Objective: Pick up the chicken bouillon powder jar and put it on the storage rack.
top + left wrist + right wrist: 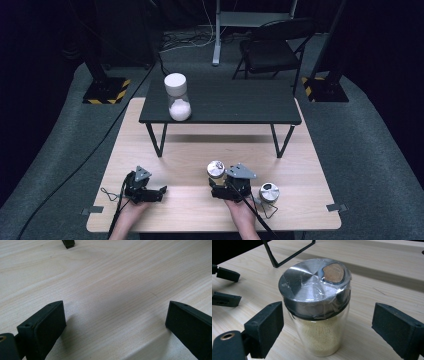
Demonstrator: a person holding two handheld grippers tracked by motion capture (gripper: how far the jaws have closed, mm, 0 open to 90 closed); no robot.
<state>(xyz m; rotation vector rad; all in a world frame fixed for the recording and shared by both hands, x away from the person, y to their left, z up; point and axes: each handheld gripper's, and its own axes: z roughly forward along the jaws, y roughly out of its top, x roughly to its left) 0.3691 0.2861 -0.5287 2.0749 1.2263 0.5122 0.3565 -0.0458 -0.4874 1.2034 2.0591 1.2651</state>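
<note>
Table (210,205), light wood; black shelf (235,102) stands across far half, seen whole from high view. White-lidded jar (178,96) on shelf, left end. Right gripper (218,186) near front edge, jaws wide apart, shaker (317,307) between them, pads clear of glass. Right gripper view shows steel lid with film over it, pale grains inside; no label readable. Second shaker (268,193) just right. Left gripper (115,322): jaws apart over bare wood.
</note>
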